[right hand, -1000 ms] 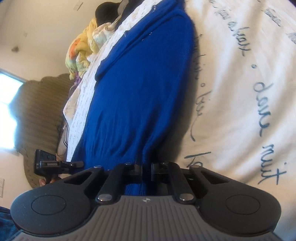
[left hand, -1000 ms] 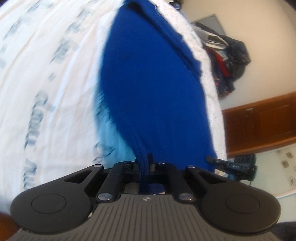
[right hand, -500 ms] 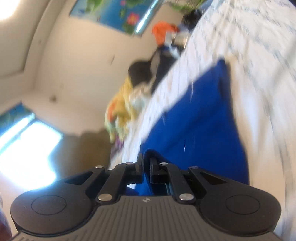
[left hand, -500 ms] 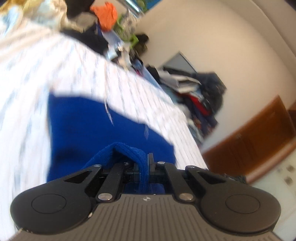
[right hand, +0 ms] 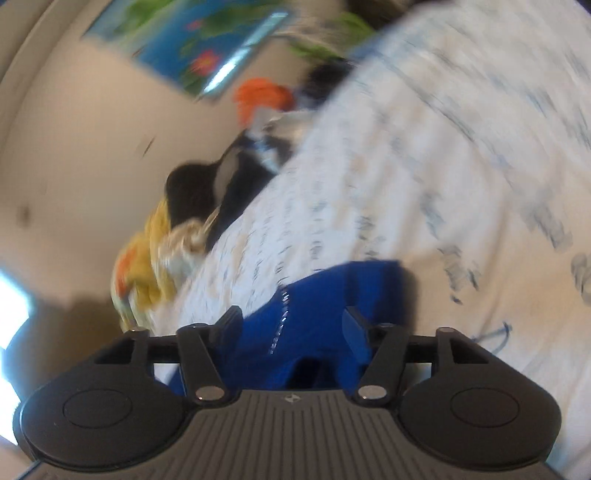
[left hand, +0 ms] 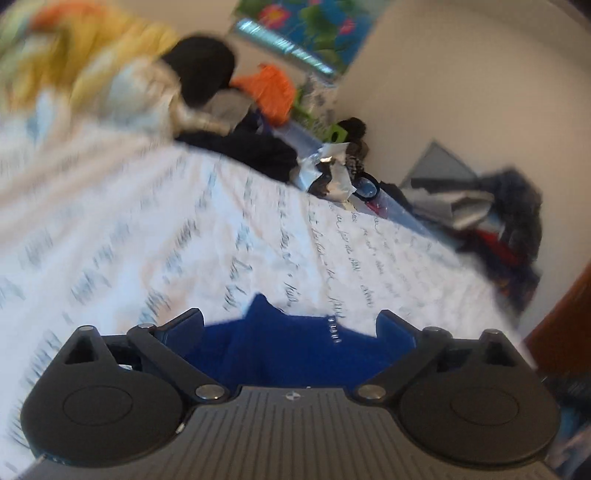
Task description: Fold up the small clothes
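Note:
A blue knitted garment (left hand: 291,350) lies on the white bedsheet with script print (left hand: 258,236), right under my left gripper (left hand: 290,323). That gripper's jaws are opening wide, and the cloth sits loose between them without being pinched. In the right wrist view the same blue garment (right hand: 332,291) lies folded on the sheet (right hand: 424,184), a small silvery detail on its edge. My right gripper (right hand: 293,319) is opening too, its fingers apart on either side of the cloth and not pressing it.
Along the bed's far edge lies a heap of clothes: yellow (left hand: 96,62), black (left hand: 203,70) and orange (left hand: 271,90). A second dark heap (left hand: 506,218) is against the wall at the right. A flowered poster (left hand: 314,29) hangs above, and brown wooden furniture (left hand: 569,325) stands at the right edge.
Both grippers, shut on the blue garment's hem, carried it forward over the rest of the garment. Both jaws have now spread and let the cloth go.

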